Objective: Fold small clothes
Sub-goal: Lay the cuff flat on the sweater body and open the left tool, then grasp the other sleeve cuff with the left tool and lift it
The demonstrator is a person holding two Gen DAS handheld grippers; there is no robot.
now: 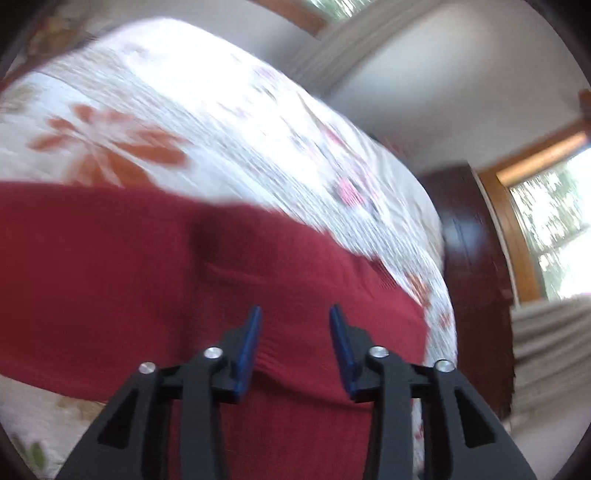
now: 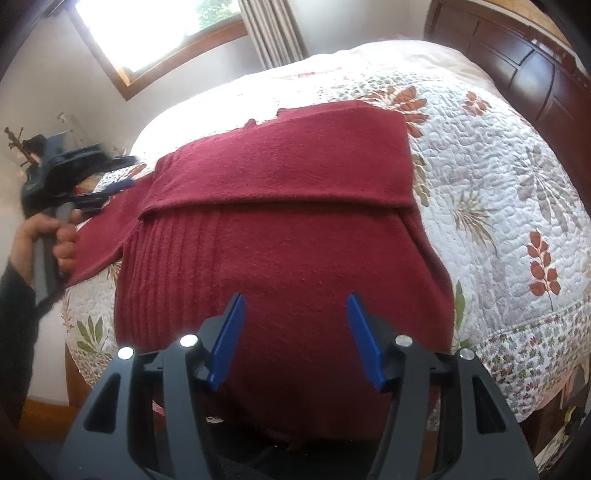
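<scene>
We are holding the right gripper (image 2: pixel 295 338) low over the near hem of the sweater (image 2: pixel 280 221), its blue fingers (image 2: pixel 227 341) spread wide and gripping nothing. The left gripper (image 1: pixel 294 347) is likewise gaping, empty, hovering over a red sleeve at the bed's left side; its view is smeared by blur. In the right wrist view we are seeing that tool off to the left, a hand (image 2: pixel 40 236) wrapped round its handle. The sweater is lying flat on the quilt (image 2: pixel 498 177), one sleeve folded across the chest, the other trailing left toward the bed's edge. The quilt, white with orange and green leaves, is draping over the bed's near corner. Beyond it a dark wood headboard (image 2: pixel 517 62) is standing at the right, and a wood-framed window (image 2: pixel 155 33) with a grey curtain (image 2: pixel 269 33) is glowing in the pale far wall.
</scene>
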